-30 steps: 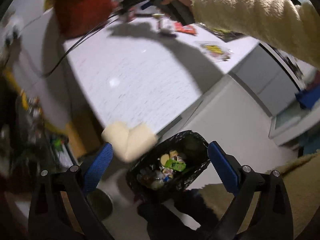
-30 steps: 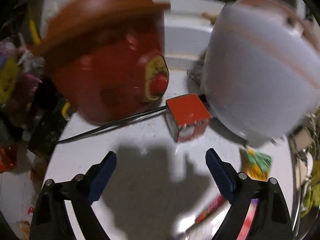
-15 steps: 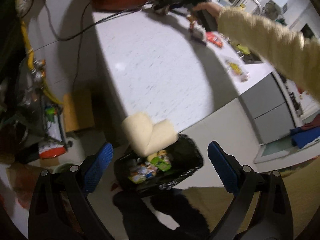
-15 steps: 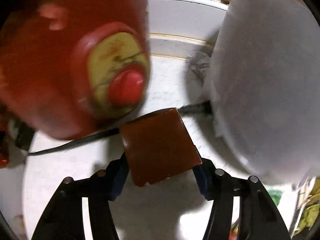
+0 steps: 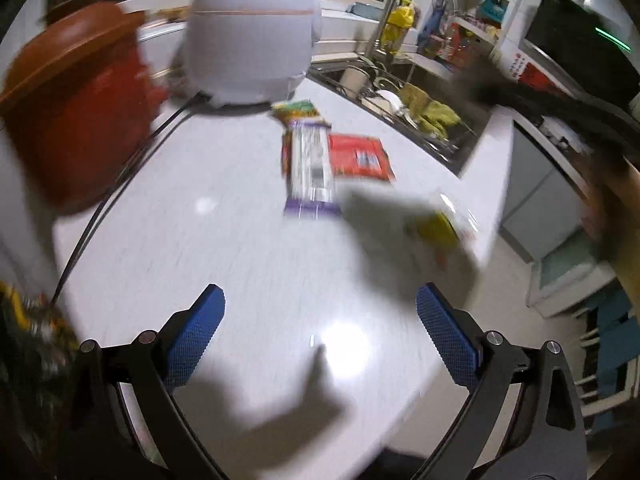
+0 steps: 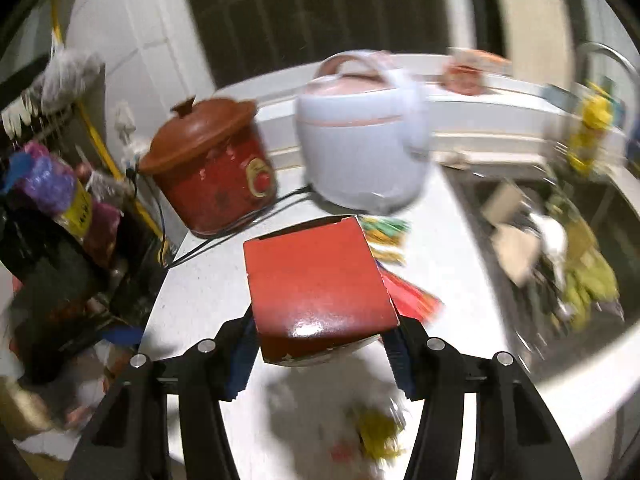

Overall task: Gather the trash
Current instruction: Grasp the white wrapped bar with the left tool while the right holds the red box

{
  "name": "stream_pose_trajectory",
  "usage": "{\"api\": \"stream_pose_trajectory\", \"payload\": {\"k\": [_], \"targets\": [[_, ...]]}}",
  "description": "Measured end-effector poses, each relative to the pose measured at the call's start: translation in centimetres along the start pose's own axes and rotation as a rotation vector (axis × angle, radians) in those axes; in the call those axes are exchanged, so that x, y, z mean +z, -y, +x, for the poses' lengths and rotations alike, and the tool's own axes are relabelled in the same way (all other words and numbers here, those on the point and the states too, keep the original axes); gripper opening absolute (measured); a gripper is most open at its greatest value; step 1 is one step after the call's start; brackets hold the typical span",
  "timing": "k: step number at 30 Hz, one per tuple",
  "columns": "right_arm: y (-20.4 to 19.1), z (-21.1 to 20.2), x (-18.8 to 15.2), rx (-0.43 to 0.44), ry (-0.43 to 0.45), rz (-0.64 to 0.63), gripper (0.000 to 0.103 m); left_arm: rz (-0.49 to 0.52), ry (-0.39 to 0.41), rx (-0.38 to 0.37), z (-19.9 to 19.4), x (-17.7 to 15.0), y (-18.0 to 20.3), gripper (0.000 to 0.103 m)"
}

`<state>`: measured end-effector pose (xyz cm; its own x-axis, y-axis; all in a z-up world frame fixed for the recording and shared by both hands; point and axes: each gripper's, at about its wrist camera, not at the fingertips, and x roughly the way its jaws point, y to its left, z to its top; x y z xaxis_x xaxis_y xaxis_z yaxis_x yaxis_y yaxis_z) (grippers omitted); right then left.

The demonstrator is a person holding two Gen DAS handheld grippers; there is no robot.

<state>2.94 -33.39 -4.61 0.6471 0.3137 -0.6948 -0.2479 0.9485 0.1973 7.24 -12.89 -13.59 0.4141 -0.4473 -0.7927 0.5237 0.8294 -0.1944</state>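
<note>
My right gripper (image 6: pixel 320 344) is shut on a red cardboard box (image 6: pixel 318 284) and holds it above the white counter (image 6: pixel 208 288). My left gripper (image 5: pixel 320 332) is open and empty over the counter (image 5: pixel 224 264). Ahead of it lie a purple and silver wrapper (image 5: pixel 310 168), a red packet (image 5: pixel 358 156), a green and yellow packet (image 5: pixel 296 110) and a blurred yellow wrapper (image 5: pixel 438 228). The right wrist view shows the green packet (image 6: pixel 386 232), the red packet (image 6: pixel 412 292) behind the box, and the yellow wrapper (image 6: pixel 376 432) below.
A red slow cooker (image 5: pixel 76 120) (image 6: pixel 212 176) and a white rice cooker (image 5: pixel 252 52) (image 6: pixel 364 132) stand at the counter's back, with a black cord (image 5: pixel 116 184). A sink (image 5: pixel 404 100) (image 6: pixel 552 248) full of dishes lies right. Bags and clutter (image 6: pixel 52 216) stand left.
My right gripper closed on the red box and lifted it back from the cookers. My left gripper swung up from over the black trash bin to the counter, leaving the tan wad behind.
</note>
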Motion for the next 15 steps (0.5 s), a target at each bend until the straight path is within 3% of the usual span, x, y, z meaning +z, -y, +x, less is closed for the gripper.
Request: {"api": "stream_pose_trajectory", "payload": {"k": [5,8,11,15], "targets": [[3.1,-4.8,-5.5,-0.027,0.056,0.139,0.055,-0.052,-0.046,0.095,8.6,6.7,-0.7,0.094],[4.4,-5.2,-7.8,-0.045,0.055,0.190,0.054,-0.062,-0.052,0.160,11.1,8.5,-0.8,0.094],[5.1,-4.8,-9.4,-0.047,0.042,0.236,0.053,-0.005,-0.078,0.215,13.5,10.0,-0.1,0.094],[5.3,-4.2,-10.7,-0.036,0.039,0.272,0.051,-0.001,-0.141,0.224,16.1,10.6,-0.3,0.094]]}}
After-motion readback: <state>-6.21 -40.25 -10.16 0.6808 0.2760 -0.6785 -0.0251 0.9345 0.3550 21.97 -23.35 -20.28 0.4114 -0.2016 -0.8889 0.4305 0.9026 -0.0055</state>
